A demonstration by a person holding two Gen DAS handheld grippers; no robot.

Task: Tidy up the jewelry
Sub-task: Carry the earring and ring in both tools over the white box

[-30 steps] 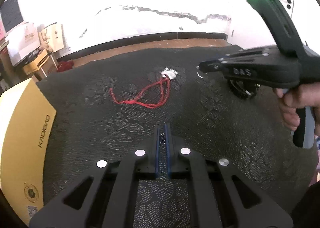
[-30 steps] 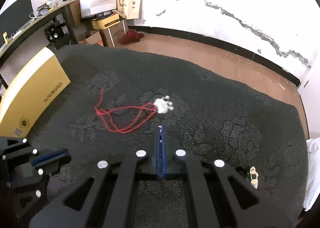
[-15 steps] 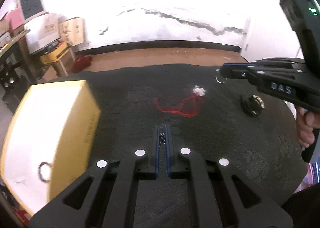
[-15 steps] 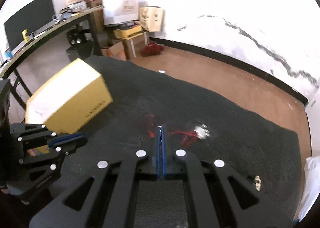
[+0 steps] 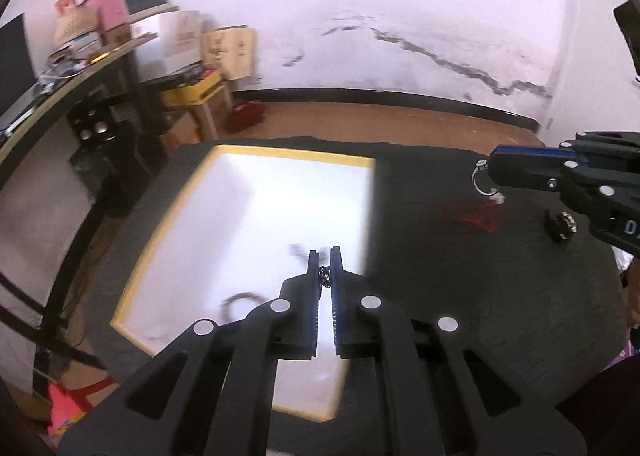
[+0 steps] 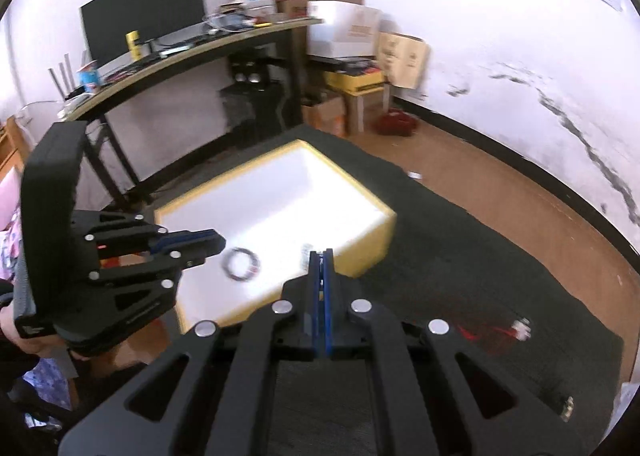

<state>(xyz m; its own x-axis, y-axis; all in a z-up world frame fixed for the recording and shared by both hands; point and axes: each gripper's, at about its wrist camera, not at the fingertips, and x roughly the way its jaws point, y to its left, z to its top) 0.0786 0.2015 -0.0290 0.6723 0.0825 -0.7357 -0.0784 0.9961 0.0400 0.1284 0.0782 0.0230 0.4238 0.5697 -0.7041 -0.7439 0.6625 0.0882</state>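
Note:
My left gripper [image 5: 325,252] is shut on a small dark chain piece [image 5: 323,276] and hangs over the white inside of the yellow box [image 5: 296,154]. A dark bracelet [image 5: 240,306] lies blurred on the box floor. In the left wrist view my right gripper [image 5: 493,170] is shut on a silver ring [image 5: 480,179] above the black cloth [image 5: 460,296]. In its own view the right gripper [image 6: 320,255] is over the near edge of the box [image 6: 372,244], and the ring is hidden. The left gripper [image 6: 219,246] hovers over the box beside the bracelet [image 6: 240,264].
A red cord necklace [image 5: 476,221] with a white pendant [image 5: 499,198], a dark beaded bracelet [image 5: 562,226] and a small pale earring [image 6: 566,414] lie on the cloth. A black desk [image 6: 192,52] and stacked cartons [image 6: 400,52] stand beyond the box.
Both grippers have risen and swung left, from above the red necklace to above the yellow box. Each has kept its hold on its small piece.

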